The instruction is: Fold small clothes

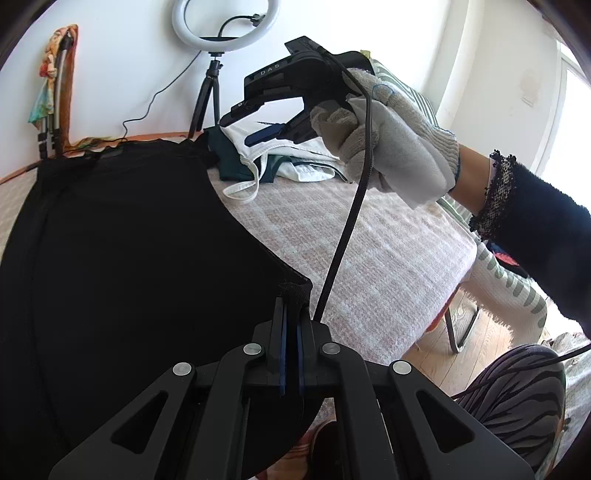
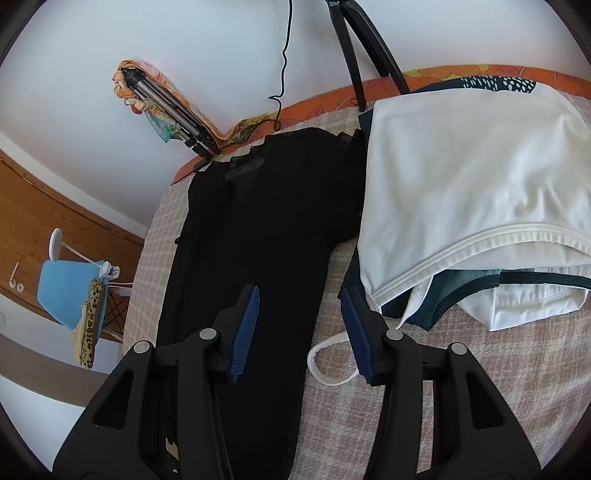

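Note:
A black garment [image 1: 122,236] lies spread on the bed. My left gripper [image 1: 292,295] is shut on its near corner and holds that edge up. The same black garment [image 2: 258,221] shows in the right wrist view, running lengthwise. My right gripper [image 2: 299,321] is open and empty, hovering over the garment's right edge; it also shows in the left wrist view [image 1: 266,122], held by a gloved hand above the far pile. A pile of clothes, a white top [image 2: 461,177] over dark green pieces [image 2: 424,310], lies right of the black garment.
The bed has a pink-and-white checked cover [image 1: 369,251]. A ring light on a tripod [image 1: 221,33] stands at the back by the wall. A folded tripod wrapped in colourful cloth [image 2: 166,107] leans against the wall. A blue chair [image 2: 66,295] stands on the floor at left.

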